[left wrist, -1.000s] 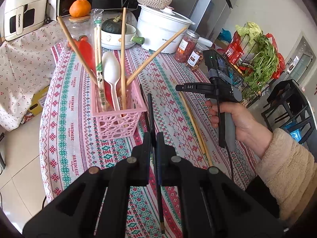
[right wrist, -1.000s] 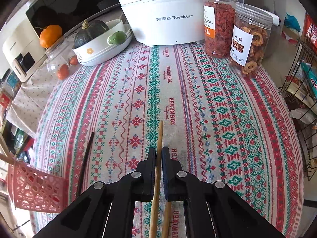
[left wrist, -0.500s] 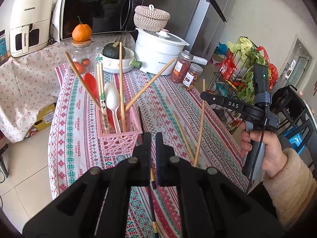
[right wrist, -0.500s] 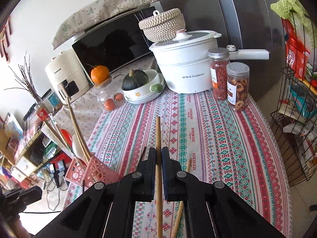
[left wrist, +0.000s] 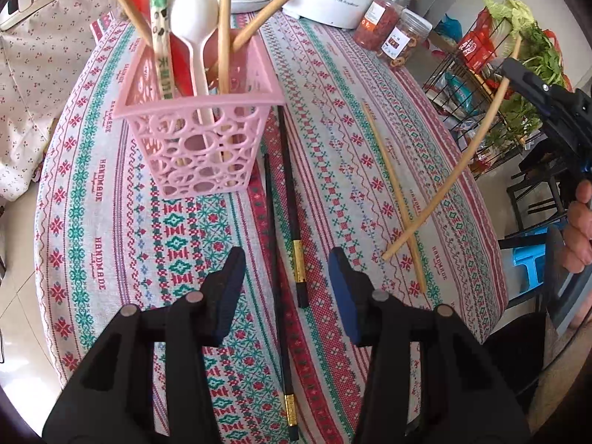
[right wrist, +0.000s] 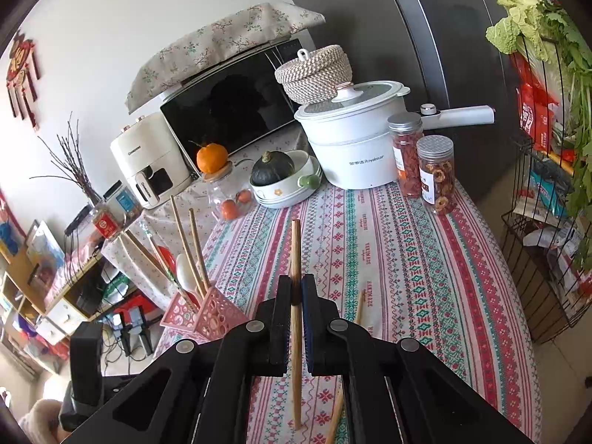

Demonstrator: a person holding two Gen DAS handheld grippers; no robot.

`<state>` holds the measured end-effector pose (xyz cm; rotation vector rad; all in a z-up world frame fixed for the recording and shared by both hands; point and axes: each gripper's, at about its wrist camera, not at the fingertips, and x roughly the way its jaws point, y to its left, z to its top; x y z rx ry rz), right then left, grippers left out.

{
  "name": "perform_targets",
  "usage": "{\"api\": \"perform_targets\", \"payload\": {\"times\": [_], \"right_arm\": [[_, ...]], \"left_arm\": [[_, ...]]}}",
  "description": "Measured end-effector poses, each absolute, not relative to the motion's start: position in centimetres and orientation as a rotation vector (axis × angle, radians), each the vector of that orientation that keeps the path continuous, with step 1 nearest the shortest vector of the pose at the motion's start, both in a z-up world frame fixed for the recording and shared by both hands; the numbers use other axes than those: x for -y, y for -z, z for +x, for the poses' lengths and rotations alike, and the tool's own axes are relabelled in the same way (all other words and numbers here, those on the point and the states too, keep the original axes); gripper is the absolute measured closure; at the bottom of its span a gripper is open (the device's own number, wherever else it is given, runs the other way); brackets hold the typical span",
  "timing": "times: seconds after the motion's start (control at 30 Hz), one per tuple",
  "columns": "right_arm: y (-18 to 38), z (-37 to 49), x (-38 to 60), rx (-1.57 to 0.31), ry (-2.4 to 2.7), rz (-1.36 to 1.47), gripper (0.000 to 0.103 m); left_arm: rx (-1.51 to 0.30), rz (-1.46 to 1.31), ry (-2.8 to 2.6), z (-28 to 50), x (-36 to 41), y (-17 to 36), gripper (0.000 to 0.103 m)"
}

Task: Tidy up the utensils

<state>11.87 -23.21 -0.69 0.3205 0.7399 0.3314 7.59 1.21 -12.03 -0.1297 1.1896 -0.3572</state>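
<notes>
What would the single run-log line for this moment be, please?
left gripper: open over black chopsticks | right gripper: shut on bamboo chopstick | pink basket: holds utensils

Patterned tablecloth [right wrist: 414, 259] covers table, centre frame. White pot [right wrist: 351, 144] with lid at far edge; woven basket [right wrist: 314, 70] behind it, upper centre. Two jars [right wrist: 421, 162] just right of pot, side by side. Dark squash [right wrist: 272, 162] in white dish left of pot. Orange [right wrist: 211, 157] sits atop glass jar. Microwave [right wrist: 229, 107] under floral cloth, upper centre. White appliance [right wrist: 148, 162] at left, possibly air fryer. Greens [right wrist: 547, 37] over wire rack, right edge.
</notes>
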Motion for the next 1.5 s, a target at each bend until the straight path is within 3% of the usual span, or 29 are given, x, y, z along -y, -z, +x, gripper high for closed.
{"api": "perform_targets", "payload": {"times": [0.03,0.27,0.33,0.5,0.93,1.5], "right_arm": [[0.7,11.9,23.3,-0.740,-0.333,0.322,0.097],[0.7,11.8,23.0,-0.744,-0.342,0.299,0.097],[0.6,11.7,22.9,-0.742,-0.347,0.290,0.097],[-0.2,11.0,22.4,-0.725,-0.369,0.268,0.097],[-6.4,6.5,19.4,-0.561,-0.451,0.126,0.097],[-12.2,7.4,16.4,-0.399,-0.541,0.249,0.097]], "left_arm": [[-1.203,-0.133,0.349,8.0,-1.1,12.6,0.069],[-1.232,-0.074,0.299,9.0,0.6,14.4,0.078],[-1.234,-0.015,0.253,9.2,0.7,14.4,0.096],[-1.190,-0.005,0.275,8.1,0.8,13.2,0.097],[-0.817,-0.006,0.375,0.0,-3.4,1.6,0.097],[-0.428,-0.084,0.257,2.6,-5.7,-7.5,0.097]]}}
